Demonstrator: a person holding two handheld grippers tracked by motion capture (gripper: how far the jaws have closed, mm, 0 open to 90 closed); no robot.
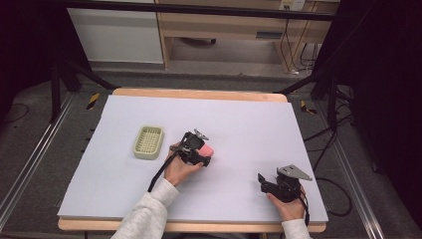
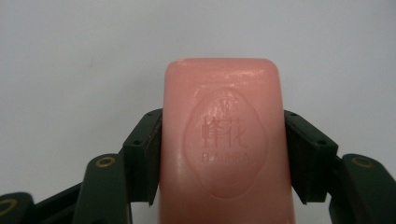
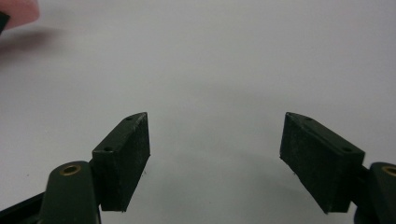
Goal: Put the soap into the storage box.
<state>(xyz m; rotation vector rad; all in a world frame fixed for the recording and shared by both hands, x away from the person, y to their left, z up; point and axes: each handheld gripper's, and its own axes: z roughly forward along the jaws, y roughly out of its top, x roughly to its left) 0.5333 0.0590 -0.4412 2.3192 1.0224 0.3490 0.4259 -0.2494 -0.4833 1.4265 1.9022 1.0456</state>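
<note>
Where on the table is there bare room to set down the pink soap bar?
Bare white table cover lies behind the pink soap bar, and between left gripper and right gripper. It is tighter beside the pale green slotted soap dish.

Even overhead light, bright white table (image 1: 239, 119), dark surroundings, soft shadows — close views slightly blurred, perhaps out of focus.

Both forearms wear light grey knitted sleeves (image 1: 144, 214) with ribbed cuffs. Each hand carries a matte black plastic two-jaw gripper: the left gripper (image 1: 199, 149) and the right gripper (image 1: 268, 183). Brass-coloured rivets (image 2: 105, 162) mark the linkage; small screws dot the flat rectangular pads (image 3: 128, 158). A grey triangular plate (image 1: 293, 172) sits at the right gripper's 1 o'clock; a black cable (image 1: 161, 173) trails toward 7 o'clock.
</note>
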